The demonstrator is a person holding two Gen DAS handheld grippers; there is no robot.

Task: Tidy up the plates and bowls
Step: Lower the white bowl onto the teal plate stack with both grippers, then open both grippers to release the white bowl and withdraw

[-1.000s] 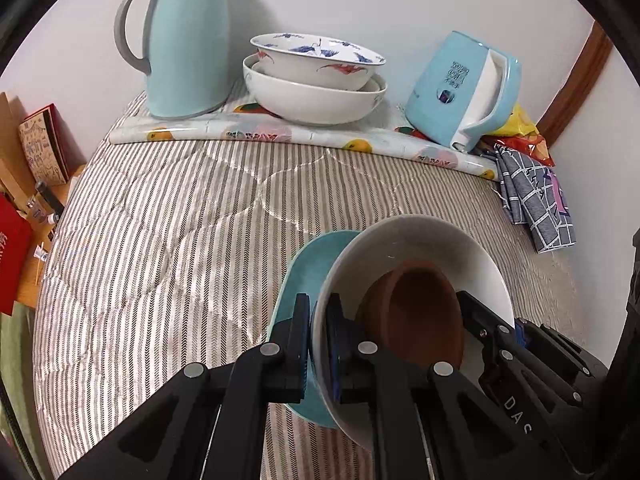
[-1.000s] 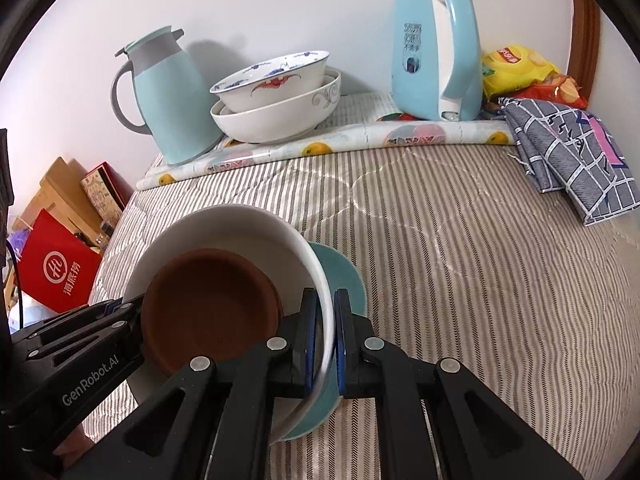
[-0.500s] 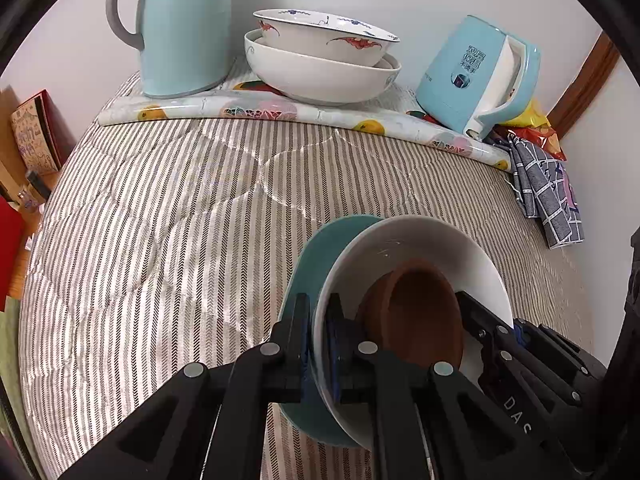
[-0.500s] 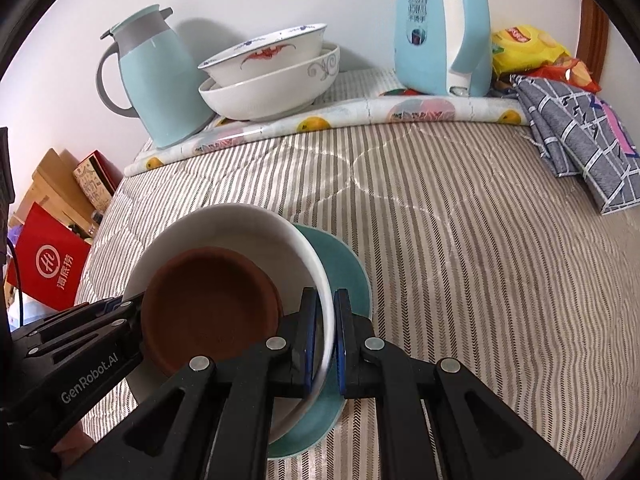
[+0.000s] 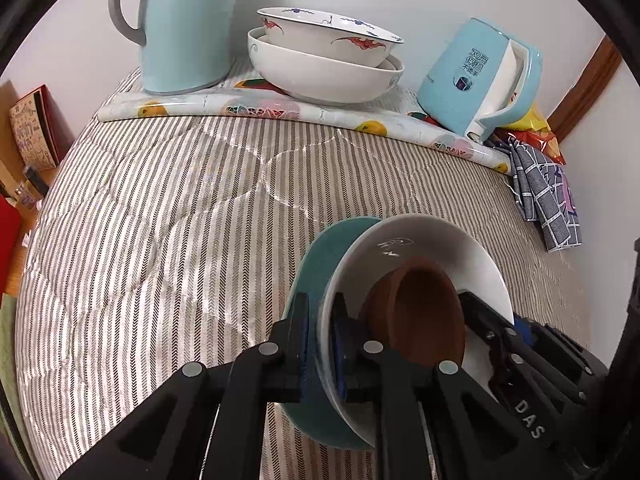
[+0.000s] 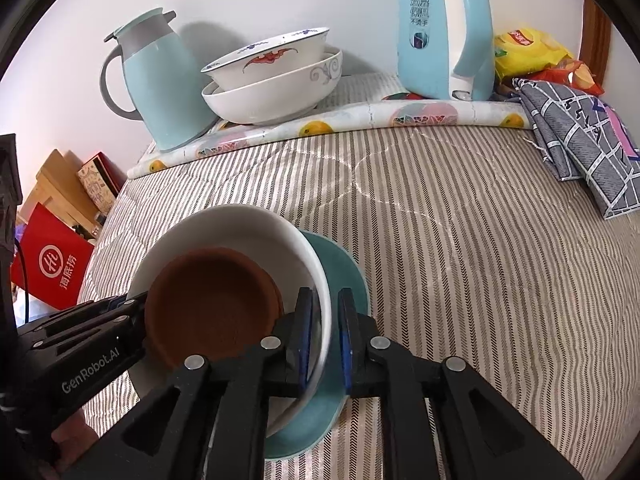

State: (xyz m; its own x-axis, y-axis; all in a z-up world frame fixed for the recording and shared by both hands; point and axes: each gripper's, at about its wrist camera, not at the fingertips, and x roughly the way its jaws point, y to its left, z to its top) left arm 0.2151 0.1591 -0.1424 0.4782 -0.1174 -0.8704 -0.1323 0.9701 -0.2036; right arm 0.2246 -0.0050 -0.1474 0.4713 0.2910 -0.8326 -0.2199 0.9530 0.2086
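Note:
A stack of a teal plate (image 5: 316, 256) (image 6: 344, 268), a white bowl (image 5: 432, 244) (image 6: 232, 228) and a brown bowl (image 5: 424, 312) (image 6: 208, 300) is held above the striped cloth. My left gripper (image 5: 322, 320) is shut on the left rim of the white bowl and teal plate. My right gripper (image 6: 324, 320) is shut on the right rim of the same pair. Two nested white patterned bowls (image 5: 324, 60) (image 6: 276, 76) sit on a fruit-print mat (image 5: 280, 110) (image 6: 400, 116) at the back.
A light blue jug (image 5: 180, 24) (image 6: 160, 84) stands left of the nested bowls, a blue kettle (image 5: 480, 80) (image 6: 444, 32) right of them. A grey checked cloth (image 5: 544, 196) (image 6: 580, 136) and snack bags (image 6: 532, 48) lie at the far right. Boxes and a red bag (image 6: 52, 264) are beyond the left edge.
Both grippers have carried the stack forward towards the nested bowls at the back, which now look larger and nearer. The grip on the rims is unchanged.

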